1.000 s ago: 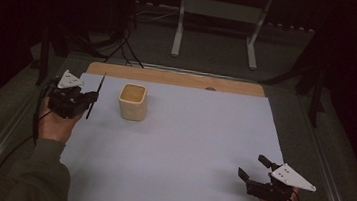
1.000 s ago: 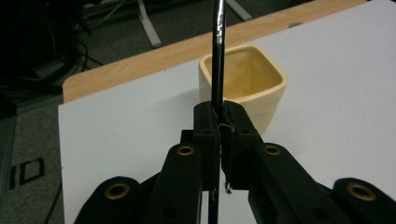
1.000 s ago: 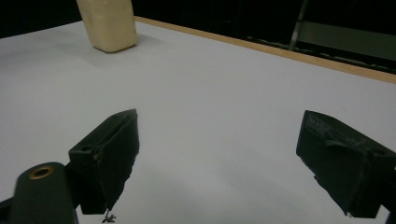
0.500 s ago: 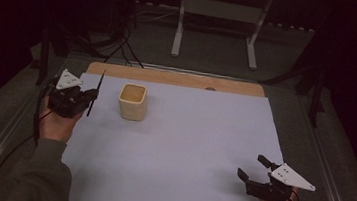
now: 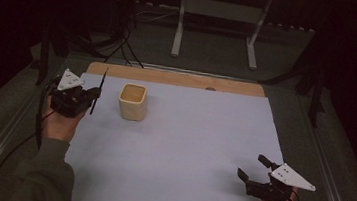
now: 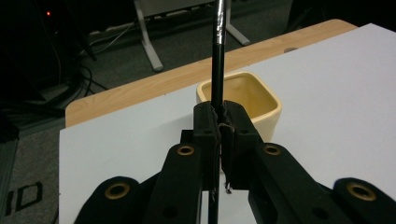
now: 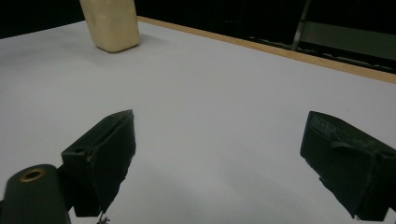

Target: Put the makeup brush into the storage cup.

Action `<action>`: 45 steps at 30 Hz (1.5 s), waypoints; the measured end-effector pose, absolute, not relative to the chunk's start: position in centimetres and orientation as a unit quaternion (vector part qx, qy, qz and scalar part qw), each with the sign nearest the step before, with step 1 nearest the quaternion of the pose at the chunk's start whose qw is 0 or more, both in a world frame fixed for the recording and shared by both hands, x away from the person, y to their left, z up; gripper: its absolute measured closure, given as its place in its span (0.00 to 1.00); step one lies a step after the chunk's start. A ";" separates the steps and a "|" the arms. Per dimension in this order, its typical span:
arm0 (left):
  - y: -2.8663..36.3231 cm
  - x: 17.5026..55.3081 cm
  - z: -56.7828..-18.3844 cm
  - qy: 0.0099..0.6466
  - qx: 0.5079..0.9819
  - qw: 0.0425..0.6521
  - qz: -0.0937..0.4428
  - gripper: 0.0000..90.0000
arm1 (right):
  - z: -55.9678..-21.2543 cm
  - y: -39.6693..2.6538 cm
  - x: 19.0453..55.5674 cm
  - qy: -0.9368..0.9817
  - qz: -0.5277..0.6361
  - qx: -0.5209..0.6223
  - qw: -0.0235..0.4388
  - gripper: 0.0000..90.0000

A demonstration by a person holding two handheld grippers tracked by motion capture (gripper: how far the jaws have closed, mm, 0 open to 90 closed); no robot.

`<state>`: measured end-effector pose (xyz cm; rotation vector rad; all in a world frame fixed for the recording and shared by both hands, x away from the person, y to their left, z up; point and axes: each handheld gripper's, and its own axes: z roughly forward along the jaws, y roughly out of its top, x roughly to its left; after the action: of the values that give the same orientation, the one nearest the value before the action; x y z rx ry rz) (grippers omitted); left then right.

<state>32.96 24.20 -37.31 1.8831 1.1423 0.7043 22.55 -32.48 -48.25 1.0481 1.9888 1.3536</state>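
One thin black rod (image 5: 99,91) rises from the left gripper (image 5: 82,98) near the desk's (image 5: 186,146) left edge in the high view, just beside one cream square cup (image 5: 132,101) toward the far left corner. One right gripper (image 5: 253,177) sits at the near right corner, jaws spread. From the left gripper view, both jaws pinch that rod (image 6: 217,60), black with a silvery upper end, before the cup (image 6: 254,100). From the right gripper view, two jaws stand wide apart over bare white desk (image 7: 219,93).
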 end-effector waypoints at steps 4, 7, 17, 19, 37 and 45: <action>24.1 33.0 -37.3 0.450 0.741 0.410 0.282 0.96 | -48.3 -32.5 22.5 0.733 0.499 0.386 0.255 0.11; 24.1 33.1 -37.3 0.449 0.739 0.416 0.282 0.96 | -48.3 -32.5 22.5 0.734 0.499 0.384 0.254 0.11; 24.0 33.2 -37.5 0.444 0.735 0.429 0.281 0.96 | -48.3 -32.4 22.5 0.736 0.499 0.381 0.252 0.11; 24.0 33.3 -37.5 0.444 0.733 0.431 0.283 0.96 | -48.3 -32.4 22.5 0.736 0.499 0.381 0.252 0.11; 23.8 33.8 -37.7 0.441 0.723 0.445 0.291 0.96 | -48.3 -32.4 22.5 0.738 0.498 0.379 0.252 0.11; 23.9 34.1 -37.6 0.446 0.714 0.457 0.289 0.96 | -48.3 -32.4 22.5 0.738 0.498 0.379 0.253 0.11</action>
<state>34.09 23.95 -37.64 1.7595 1.0988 0.7125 22.53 -32.37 -48.33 1.0312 2.0062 1.3530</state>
